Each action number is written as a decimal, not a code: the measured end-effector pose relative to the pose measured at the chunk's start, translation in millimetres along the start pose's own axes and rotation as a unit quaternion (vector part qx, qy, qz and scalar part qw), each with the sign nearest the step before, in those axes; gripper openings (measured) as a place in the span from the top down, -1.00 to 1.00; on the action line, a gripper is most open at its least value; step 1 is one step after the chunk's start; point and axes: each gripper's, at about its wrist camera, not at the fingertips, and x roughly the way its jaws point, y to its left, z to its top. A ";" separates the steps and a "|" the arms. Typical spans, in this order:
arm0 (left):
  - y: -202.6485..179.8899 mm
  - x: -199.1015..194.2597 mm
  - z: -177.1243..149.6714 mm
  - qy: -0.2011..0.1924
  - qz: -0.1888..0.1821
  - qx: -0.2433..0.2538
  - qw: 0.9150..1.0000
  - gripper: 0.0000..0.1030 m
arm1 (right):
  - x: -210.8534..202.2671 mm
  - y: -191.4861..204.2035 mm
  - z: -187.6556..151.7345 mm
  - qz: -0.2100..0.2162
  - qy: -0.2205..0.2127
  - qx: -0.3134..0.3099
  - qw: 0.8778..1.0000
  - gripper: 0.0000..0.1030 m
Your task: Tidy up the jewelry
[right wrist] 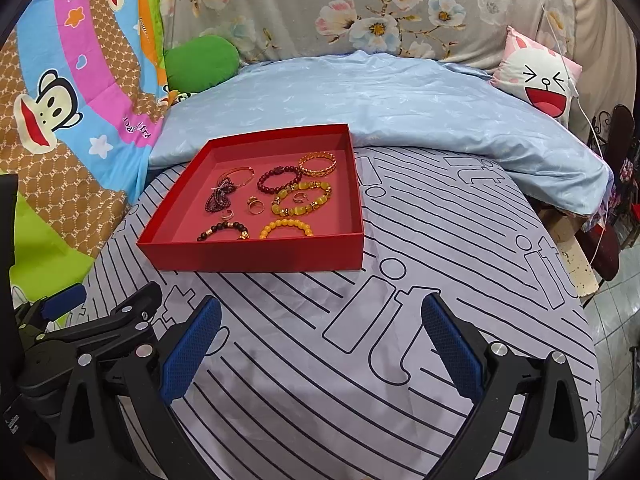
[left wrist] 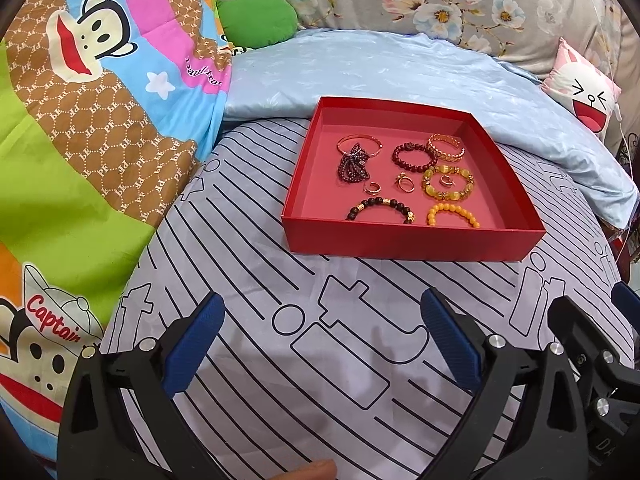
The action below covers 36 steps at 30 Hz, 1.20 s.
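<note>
A shallow red box (left wrist: pixel 404 242) (right wrist: pixel 256 254) lies on the striped bedsheet and holds several bracelets and rings: a dark red bead bracelet (left wrist: pixel 414 155) (right wrist: pixel 280 179), a gold bangle (left wrist: pixel 445 147) (right wrist: pixel 317 163), a yellow stone bracelet (left wrist: pixel 448 184) (right wrist: pixel 302 199), an orange bead bracelet (left wrist: pixel 450 215) (right wrist: pixel 285 227), a black bead bracelet (left wrist: pixel 380 210) (right wrist: pixel 222 231), a dark bead bundle (left wrist: pixel 354 164) (right wrist: pixel 218 196). My left gripper (left wrist: pixel 320 344) stands open over bare sheet, short of the box. My right gripper (right wrist: pixel 320 344) is open too, with nothing between its blue pads (right wrist: pixel 452 344). The right gripper's arm shows at the left view's right edge (left wrist: pixel 580 344).
A folded light-blue quilt (left wrist: pixel 392 72) (right wrist: pixel 380 96) lies behind the box. A cartoon-monkey blanket (left wrist: pixel 80 128) rises on the left, with a green cushion (left wrist: pixel 256 20) and a pink rabbit pillow (right wrist: pixel 536 76) at the back. The bed's edge and tiled floor (right wrist: pixel 616 320) lie to the right.
</note>
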 end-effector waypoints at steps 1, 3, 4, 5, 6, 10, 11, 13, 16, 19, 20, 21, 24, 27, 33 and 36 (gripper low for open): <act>-0.1 -0.3 -0.1 0.000 0.000 0.000 1.000 -0.82 | 0.0 -0.1 0.1 0.000 0.000 0.000 1.000 -0.88; 0.1 -0.4 -0.2 -0.001 0.002 0.000 1.000 -0.82 | 0.0 -0.1 0.1 0.000 0.000 0.000 1.000 -0.88; 0.2 -0.6 -0.4 -0.001 0.002 0.000 1.000 -0.82 | 0.0 -0.1 0.1 0.000 0.000 0.000 1.000 -0.88; 0.1 -0.6 -0.5 -0.002 0.003 0.000 1.000 -0.82 | 0.0 -0.1 0.0 0.000 0.000 0.000 1.000 -0.88; 0.1 -0.7 -0.4 -0.001 0.003 0.000 1.000 -0.82 | 0.1 0.1 -0.1 0.000 0.000 0.000 1.000 -0.88; 0.0 -0.9 -0.7 -0.002 0.005 0.000 1.000 -0.82 | 0.2 0.0 -0.1 0.000 0.001 -0.001 1.000 -0.88; 0.0 -0.9 -0.8 -0.002 0.006 0.000 1.000 -0.82 | 0.2 0.0 -0.1 0.000 0.000 -0.001 1.000 -0.88; 0.1 -0.7 -0.8 -0.002 0.006 0.000 1.000 -0.82 | 0.2 0.0 -0.1 0.000 0.000 -0.001 1.000 -0.88; 0.8 -0.4 -1.0 -0.002 0.008 0.001 1.000 -0.82 | 0.5 0.1 0.0 0.000 0.001 -0.001 1.000 -0.88; 1.2 -0.2 -0.9 -0.002 0.008 0.001 1.000 -0.82 | 0.2 0.2 -0.2 0.000 0.000 -0.001 1.000 -0.88; 1.2 -0.2 -0.9 -0.003 0.008 0.001 1.000 -0.82 | 0.2 0.2 0.0 0.000 0.000 -0.001 1.000 -0.88; 1.6 0.0 -1.1 -0.003 0.008 0.000 1.000 -0.82 | 0.0 0.4 -0.1 -0.001 -0.001 -0.001 1.000 -0.88; 1.7 0.2 -1.1 -0.002 0.007 0.000 1.000 -0.82 | 0.1 0.4 -1.0 -0.002 -0.002 -0.002 1.000 -0.88; 1.6 0.4 -1.1 -0.002 0.008 0.001 1.000 -0.82 | -0.1 0.3 -0.8 -0.001 -0.001 -0.001 1.000 -0.88; 1.4 0.2 -0.9 -0.002 0.008 -0.001 1.000 -0.82 | -0.2 0.9 -2.1 -0.001 0.000 0.000 1.000 -0.88; 3.0 1.3 -1.0 -0.001 0.008 -0.002 1.000 -0.82 | 0.1 1.5 -2.8 -0.001 0.000 -0.001 1.000 -0.88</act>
